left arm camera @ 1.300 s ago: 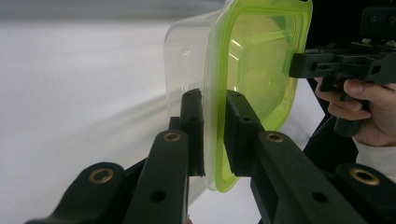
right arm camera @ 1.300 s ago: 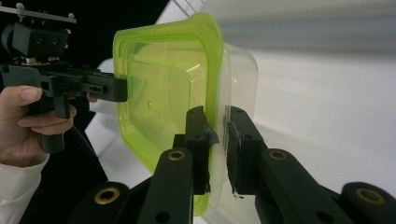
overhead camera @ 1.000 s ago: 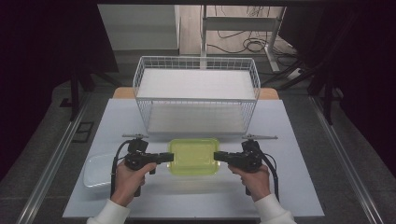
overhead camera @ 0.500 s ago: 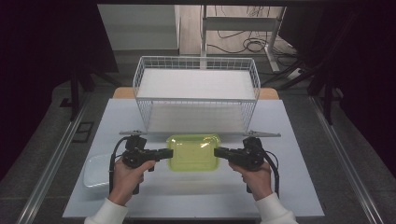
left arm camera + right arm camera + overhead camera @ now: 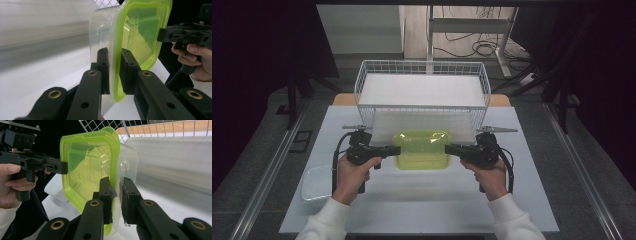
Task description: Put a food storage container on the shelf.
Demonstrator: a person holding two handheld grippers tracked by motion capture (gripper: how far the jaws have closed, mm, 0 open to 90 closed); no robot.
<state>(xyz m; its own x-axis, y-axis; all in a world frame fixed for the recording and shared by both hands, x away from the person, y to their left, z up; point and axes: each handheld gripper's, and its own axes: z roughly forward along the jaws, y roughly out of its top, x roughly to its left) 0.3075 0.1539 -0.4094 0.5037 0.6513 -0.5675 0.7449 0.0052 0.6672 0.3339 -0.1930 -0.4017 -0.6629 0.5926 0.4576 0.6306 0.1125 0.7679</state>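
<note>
Container, clear plastic body, translucent lime-green lid, rounded corners, lid on

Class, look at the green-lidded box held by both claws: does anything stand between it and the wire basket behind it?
Only the basket's own front wall stands beyond the box; the box would need to clear that rim. Nothing else is visible between them.

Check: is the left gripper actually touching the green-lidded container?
Touching. In the left gripper view, the left gripper has both pads pressed on the rim of the green-lidded container, one jaw on each side of its edge.
</note>
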